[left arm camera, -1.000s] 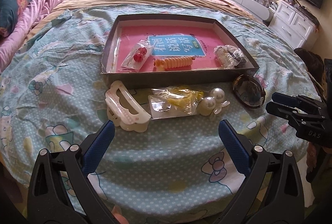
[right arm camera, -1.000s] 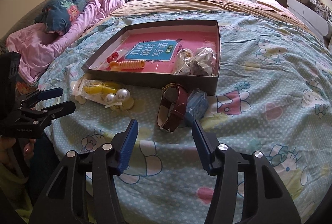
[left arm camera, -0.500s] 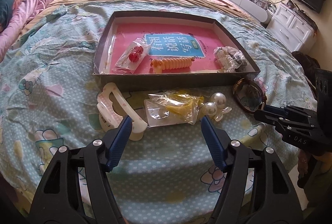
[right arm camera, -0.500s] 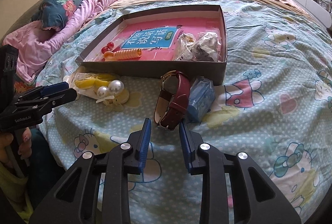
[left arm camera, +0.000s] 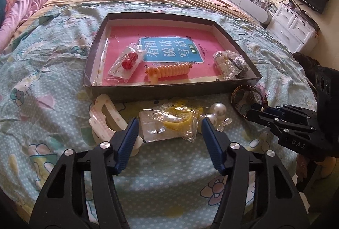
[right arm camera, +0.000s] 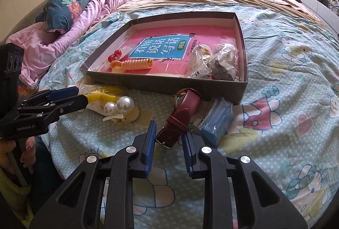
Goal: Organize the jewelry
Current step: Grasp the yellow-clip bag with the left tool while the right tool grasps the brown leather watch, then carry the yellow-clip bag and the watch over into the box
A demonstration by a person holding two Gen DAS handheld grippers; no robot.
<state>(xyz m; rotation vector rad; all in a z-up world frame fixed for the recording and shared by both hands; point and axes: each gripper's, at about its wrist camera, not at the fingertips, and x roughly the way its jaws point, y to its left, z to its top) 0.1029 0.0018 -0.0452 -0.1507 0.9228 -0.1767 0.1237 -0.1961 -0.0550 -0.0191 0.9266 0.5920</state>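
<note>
Both tools closing. Right tool (right arm camera: pixel 168 140) is nearly shut round the watch (right arm camera: pixel 182 114) strap end, w/ pads not clearly touching. Left tool (left arm camera: pixel 169 133) half-open astride the yellow clip bag (left arm camera: pixel 169 123), no grip. Both items on the bed just in front of the tray (left arm camera: pixel 169 92).

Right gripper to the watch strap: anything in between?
Nothing visible. The right gripper is closing with the buckle end of the watch already between its fingers. The blue box lies just right of the strap, outside the fingers.
</note>
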